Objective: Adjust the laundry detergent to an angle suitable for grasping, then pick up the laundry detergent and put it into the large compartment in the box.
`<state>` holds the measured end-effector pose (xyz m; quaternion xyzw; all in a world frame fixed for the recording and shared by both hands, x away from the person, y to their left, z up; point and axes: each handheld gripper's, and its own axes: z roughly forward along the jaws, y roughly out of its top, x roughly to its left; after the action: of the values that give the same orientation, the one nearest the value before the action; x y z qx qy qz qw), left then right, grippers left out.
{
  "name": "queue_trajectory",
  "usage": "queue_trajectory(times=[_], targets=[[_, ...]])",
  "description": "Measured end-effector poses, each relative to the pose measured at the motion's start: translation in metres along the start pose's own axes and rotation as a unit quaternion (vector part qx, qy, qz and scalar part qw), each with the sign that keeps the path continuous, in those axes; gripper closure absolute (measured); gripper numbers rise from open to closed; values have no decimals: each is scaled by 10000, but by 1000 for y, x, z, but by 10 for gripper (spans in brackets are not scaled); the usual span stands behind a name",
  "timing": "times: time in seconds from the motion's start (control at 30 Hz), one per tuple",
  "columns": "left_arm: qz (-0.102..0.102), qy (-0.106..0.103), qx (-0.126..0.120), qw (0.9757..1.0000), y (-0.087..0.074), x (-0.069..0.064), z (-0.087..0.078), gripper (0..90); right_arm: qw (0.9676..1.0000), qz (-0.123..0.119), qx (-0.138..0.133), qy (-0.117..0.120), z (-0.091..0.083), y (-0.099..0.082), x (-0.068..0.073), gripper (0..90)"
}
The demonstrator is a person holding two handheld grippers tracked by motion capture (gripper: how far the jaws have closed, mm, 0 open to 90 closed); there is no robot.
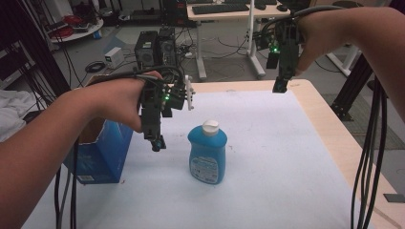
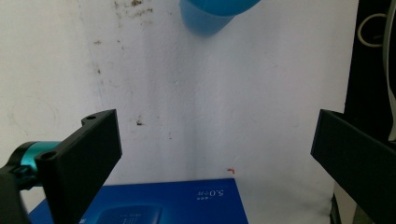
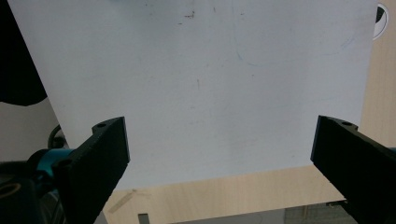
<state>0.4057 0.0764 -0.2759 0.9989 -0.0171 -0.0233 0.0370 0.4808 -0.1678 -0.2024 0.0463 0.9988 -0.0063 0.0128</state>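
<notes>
From the high view, the left gripper point(image 1: 157, 142) hangs above the surface point(image 1: 286, 157), pointing down, just left of the blue bottle point(image 1: 207, 152) and clear of it. The bottle stands upright on the white sheet near the middle, white cap point(image 1: 210, 127) on top, label facing the camera. Just left of the left gripper, a blue box point(image 1: 102, 152) stands open at the near left of the surface. Over on the far side, the right gripper point(image 1: 280, 86) is held high over the back edge, pointing down, well apart from the bottle.

Now the left gripper view: the two black jaws stand wide apart, nothing between them but stained white sheet. The bottle's blue body point(image 2: 215, 14) pokes in at the top edge, and the blue box point(image 2: 163, 200) lies at the bottom between the jaws, white print on its face.

And the right gripper view: jaws spread wide here as well, holding nothing. Beyond them lies the white sheet point(image 3: 205, 84), faintly marked, with the pale wood of the surface point(image 3: 219, 193) running along the bottom and the right side.
</notes>
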Motion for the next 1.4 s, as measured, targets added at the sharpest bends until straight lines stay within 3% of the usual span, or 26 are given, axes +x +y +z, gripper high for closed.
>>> queue_trajectory(times=[0.5,0.63,1.27,1.4], targets=[[-34,77,-19,10000,-3,-6,-7,17,9999,-81,75,-78,-1,3,8,34],[-56,75,-7,10000,-4,-6,-7,17,9999,-37,49,-79,0,0,4,34],[131,91,-85,9998,0,-3,-11,17,10000,25,-22,-64,-1,-3,2,34],[235,148,-229,9994,0,0,-14,17,10000,51,-7,-64,-1,-7,0,34]])
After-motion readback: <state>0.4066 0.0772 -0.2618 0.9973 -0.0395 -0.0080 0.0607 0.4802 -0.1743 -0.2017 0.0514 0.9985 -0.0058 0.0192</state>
